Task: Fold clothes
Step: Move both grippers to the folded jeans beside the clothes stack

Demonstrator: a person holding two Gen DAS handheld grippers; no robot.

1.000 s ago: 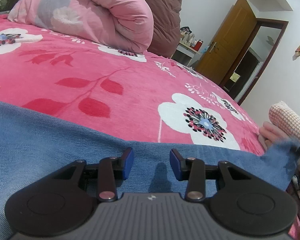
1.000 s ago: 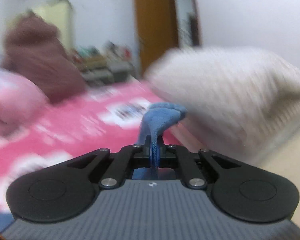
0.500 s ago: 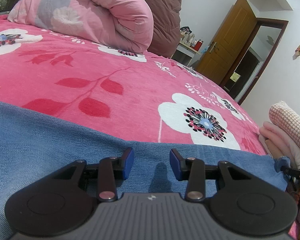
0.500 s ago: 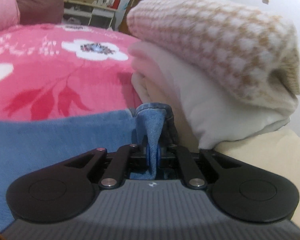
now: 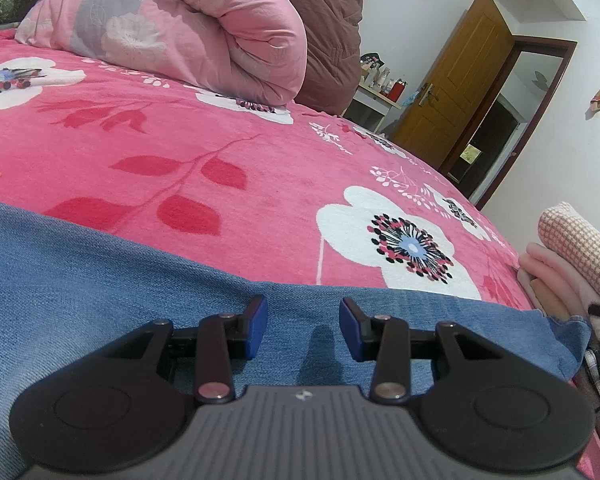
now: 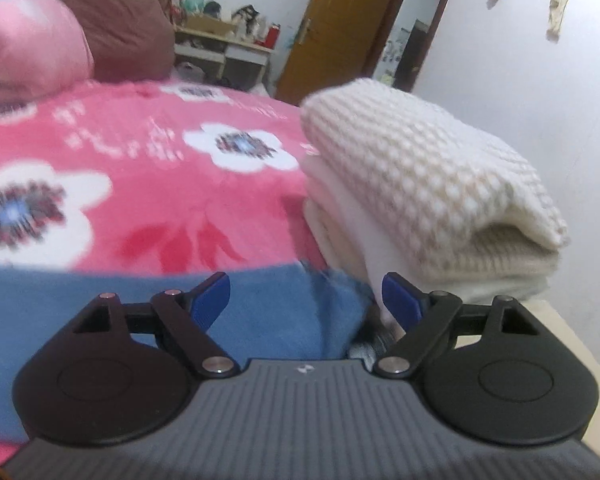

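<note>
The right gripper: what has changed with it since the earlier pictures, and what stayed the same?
The right gripper was shut on a raised fold of the blue denim garment. Its jaws have just been opening and now stand wide, so the fold is let go and lies low on the bed. The left gripper stayed part open over the denim, holding nothing. The stack of folded sweaters stayed in place.

The jeans (image 5: 100,280) are lying across the near bed (image 5: 260,168); folded knitwear (image 6: 420,184) is sitting at their right end, seemingly touching; rolled quilt (image 5: 172,28) is lying behind.
</note>
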